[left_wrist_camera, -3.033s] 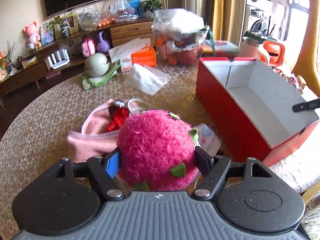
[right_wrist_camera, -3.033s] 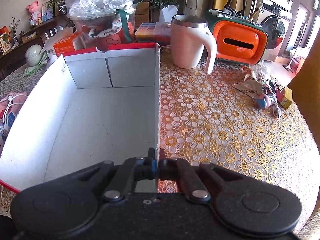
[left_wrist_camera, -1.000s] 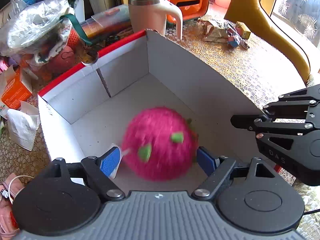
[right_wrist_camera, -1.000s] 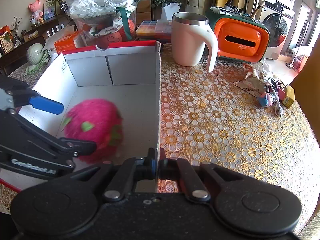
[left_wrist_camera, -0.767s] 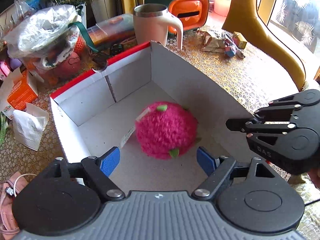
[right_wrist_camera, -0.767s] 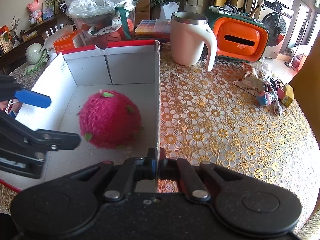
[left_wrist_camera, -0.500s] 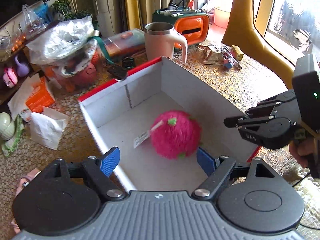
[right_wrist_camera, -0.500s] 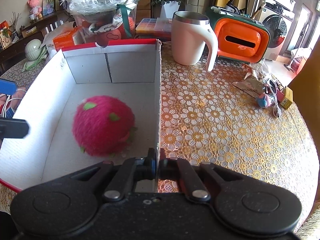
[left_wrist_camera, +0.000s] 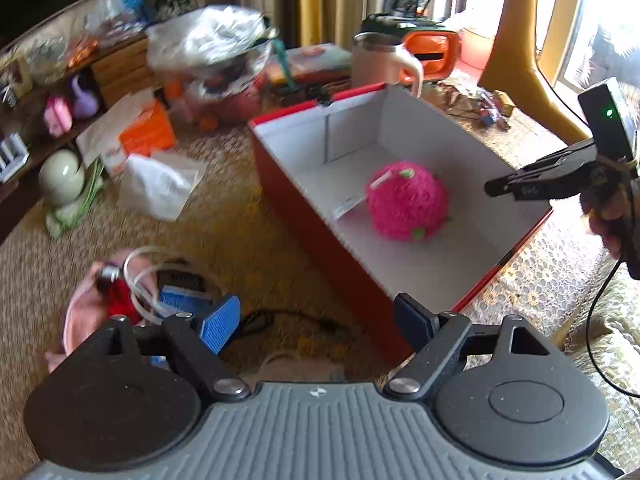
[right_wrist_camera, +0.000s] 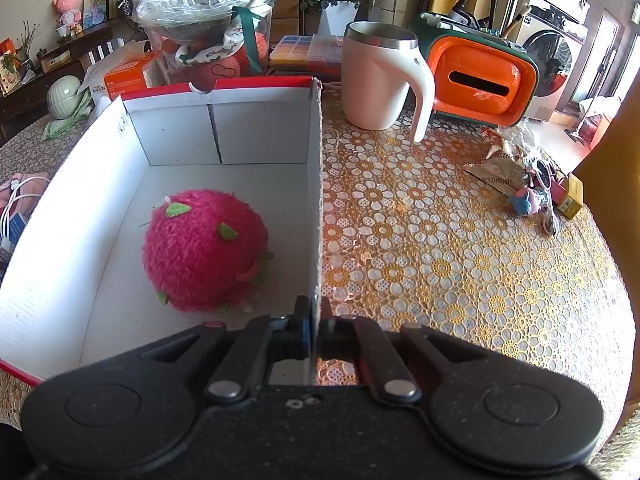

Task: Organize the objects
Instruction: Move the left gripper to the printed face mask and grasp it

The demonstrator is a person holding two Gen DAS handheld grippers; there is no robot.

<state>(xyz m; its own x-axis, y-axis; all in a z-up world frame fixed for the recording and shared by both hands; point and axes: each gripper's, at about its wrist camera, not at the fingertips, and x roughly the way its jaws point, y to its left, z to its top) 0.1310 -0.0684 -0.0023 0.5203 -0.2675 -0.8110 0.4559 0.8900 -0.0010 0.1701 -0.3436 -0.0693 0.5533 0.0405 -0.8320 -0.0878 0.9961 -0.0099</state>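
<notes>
A fuzzy pink plush ball [left_wrist_camera: 406,204] with green flecks lies loose on the white floor of the red cardboard box [left_wrist_camera: 296,216]. My left gripper [left_wrist_camera: 316,318] is open with nothing between its blue pads; it hovers over the table just outside the box's near left wall. To its left lies a pink cloth pile [left_wrist_camera: 84,304] with a white cable, a red item and a blue one. My right gripper [right_wrist_camera: 314,314] is shut on the right wall of the box [right_wrist_camera: 316,184], with the plush ball [right_wrist_camera: 204,254] just left of it. In the left wrist view the right gripper [left_wrist_camera: 494,190] shows at that wall, held by a hand.
Behind the box stand a white mug [right_wrist_camera: 376,76], an orange case [right_wrist_camera: 480,80] and a plastic-covered bowl [right_wrist_camera: 204,4]. A white bag [left_wrist_camera: 156,184] and an orange carton [left_wrist_camera: 146,130] lie left of the box. Small clutter [right_wrist_camera: 528,192] sits at the table's right edge.
My left gripper let the plush ball go into the box and has drawn back to the left, out over the table. The ball rolled a little and settled. My right gripper stayed put.
</notes>
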